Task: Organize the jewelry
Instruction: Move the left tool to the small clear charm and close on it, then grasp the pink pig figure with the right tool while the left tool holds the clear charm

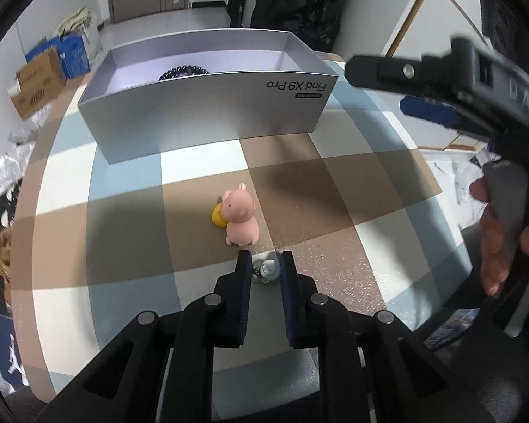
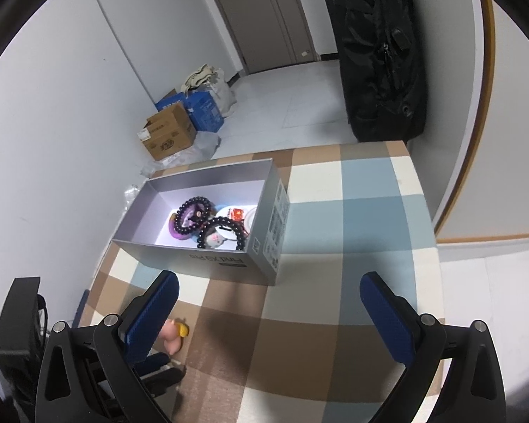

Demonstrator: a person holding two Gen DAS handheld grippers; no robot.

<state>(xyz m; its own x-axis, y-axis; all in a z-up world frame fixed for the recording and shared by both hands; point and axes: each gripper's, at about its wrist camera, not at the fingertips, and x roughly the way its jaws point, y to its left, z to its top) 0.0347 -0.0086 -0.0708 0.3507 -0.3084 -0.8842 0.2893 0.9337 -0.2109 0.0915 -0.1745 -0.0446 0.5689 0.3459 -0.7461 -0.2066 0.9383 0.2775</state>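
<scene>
My left gripper (image 1: pixel 266 268) is shut on a small white-and-blue round charm (image 1: pixel 267 270) that lies on the chequered tablecloth (image 1: pixel 335 190). Just beyond the fingertips stands a pink pig figure (image 1: pixel 239 218) with a yellow piece at its side, also visible as the pig (image 2: pixel 171 335) in the right wrist view. An open silver box (image 2: pixel 229 262) behind it holds dark beaded bracelets (image 2: pixel 194 213) and other small pieces. My right gripper (image 2: pixel 268 282) hovers above the table, open, with nothing between its blue pads (image 2: pixel 388 320).
A hand (image 1: pixel 493 246) grips the right tool at the right edge. Cardboard boxes (image 2: pixel 169 134) and bags sit on the floor to the left of the table. A tall black bag (image 2: pixel 381 53) stands behind the table's far corner. Bare cloth lies right of the box.
</scene>
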